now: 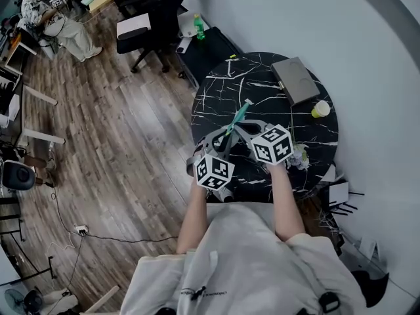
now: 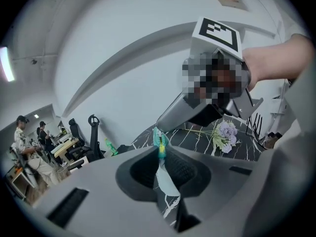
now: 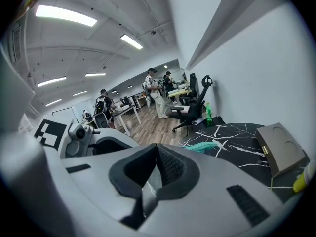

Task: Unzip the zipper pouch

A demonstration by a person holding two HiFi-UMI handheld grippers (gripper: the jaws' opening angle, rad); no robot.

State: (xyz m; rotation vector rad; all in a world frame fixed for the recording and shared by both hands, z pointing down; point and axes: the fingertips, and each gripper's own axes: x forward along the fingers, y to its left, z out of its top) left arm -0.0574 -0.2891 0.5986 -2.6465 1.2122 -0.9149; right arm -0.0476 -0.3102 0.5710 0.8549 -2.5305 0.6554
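Pinching the teal zipper pouch (image 2: 158, 138) in left gripper (image 2: 162, 154) fingers, right gripper (image 3: 157, 149) fingers pressed together

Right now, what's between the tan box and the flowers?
A yellow cup, slightly right of the straight line from the tan box to the flowers; the head view shows all three.

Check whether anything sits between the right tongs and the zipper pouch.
Nothing visible does. The left tongs clamp the zipper pouch at one end; the right tongs are shut close beside it, nothing between.
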